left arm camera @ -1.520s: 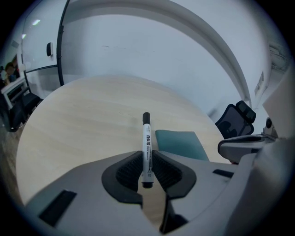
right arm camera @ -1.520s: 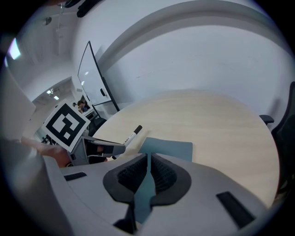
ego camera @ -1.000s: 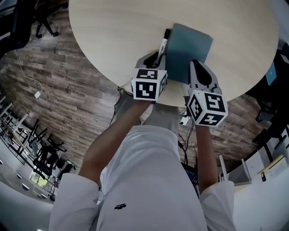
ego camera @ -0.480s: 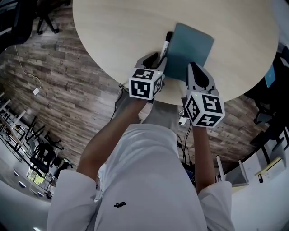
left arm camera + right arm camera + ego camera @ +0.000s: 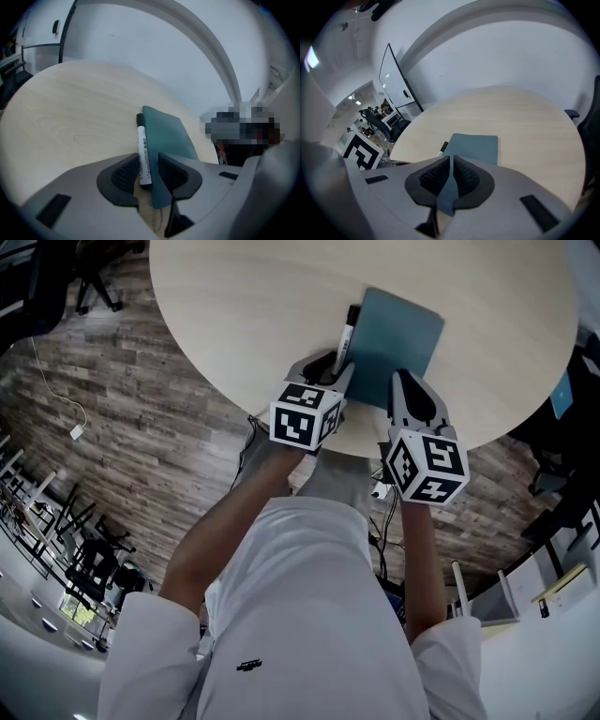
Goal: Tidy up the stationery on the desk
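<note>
left claw [image 5: 148, 164] is apart round the pen [image 5: 143, 147], right claw [image 5: 451, 161] pinches the blue book [image 5: 476, 147], so closing left might catch the book's edge too

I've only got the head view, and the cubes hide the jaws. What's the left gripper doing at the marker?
Observer: The left gripper straddles the near end of the marker. Its jaws are apart, with a sliver of gap on the side toward the notebook.
Operator: Is that gripper clear of the notebook?
Observer: No, its jaw on that side overlaps the notebook's near corner.
Operator: And the right gripper?
Observer: The right gripper is pinched on the notebook's near edge, with its jaws almost together.
</note>
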